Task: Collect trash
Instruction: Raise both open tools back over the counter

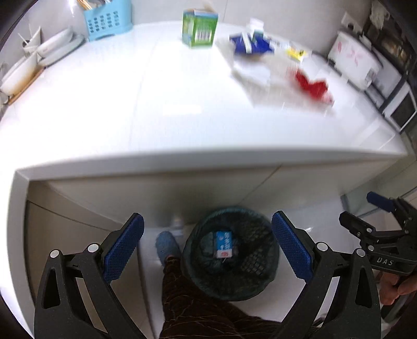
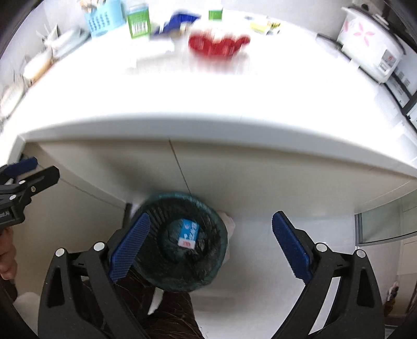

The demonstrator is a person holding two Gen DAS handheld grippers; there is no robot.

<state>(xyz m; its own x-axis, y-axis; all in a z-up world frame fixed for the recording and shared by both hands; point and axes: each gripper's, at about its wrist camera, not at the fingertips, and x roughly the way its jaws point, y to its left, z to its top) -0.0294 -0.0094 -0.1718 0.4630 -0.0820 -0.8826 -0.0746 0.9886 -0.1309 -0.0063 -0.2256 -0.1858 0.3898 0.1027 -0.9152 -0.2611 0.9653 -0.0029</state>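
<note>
Left wrist view: left tongs (image 1: pixel 207 247) spread wide, nothing between the blue pads (image 1: pixel 122 250), pointing steeply down over the bin (image 1: pixel 256 263). Bin is dark mesh with a dark liner, standing on the floor just in front of the white worktop (image 1: pixel 130 125) edge. Inside it lies a blue-and-white carton (image 1: pixel 223 244) with a red label at one end, flat on the bottom. Person's leg in dark patterned fabric (image 1: pixel 187 294) and a blue slipper (image 1: pixel 165 245) sit just left of the bin.

Right tongs (image 1: pixel 375 216) show at the right edge of that view, gripped by a hand (image 1: pixel 396 284).

Right wrist view: right tongs (image 2: pixel 211 242) also wide open and empty, above the same bin (image 2: pixel 156 208); carton (image 2: pixel 189 232) visible between the fingers but well below them, not touched. Left tongs (image 2: pixel 23 180) at the left edge.

Trash still on the worktop, far side, all blurred: green box (image 1: pixel 200 29) upright, blue-and-white packaging (image 1: pixel 251 44) right of it, yellow item (image 1: pixel 295 54), red wrapper (image 1: pixel 314 87), and pale sheets or plastic (image 1: pixel 255 75) under and around them. Exact contact between these pieces can't be told.

Other stuff: light-blue basket (image 1: pixel 105 19) at the back left, white dishes (image 1: pixel 56 47) on the left, rice cooker (image 2: pixel 370 39) with pink flowers at the right.
</note>
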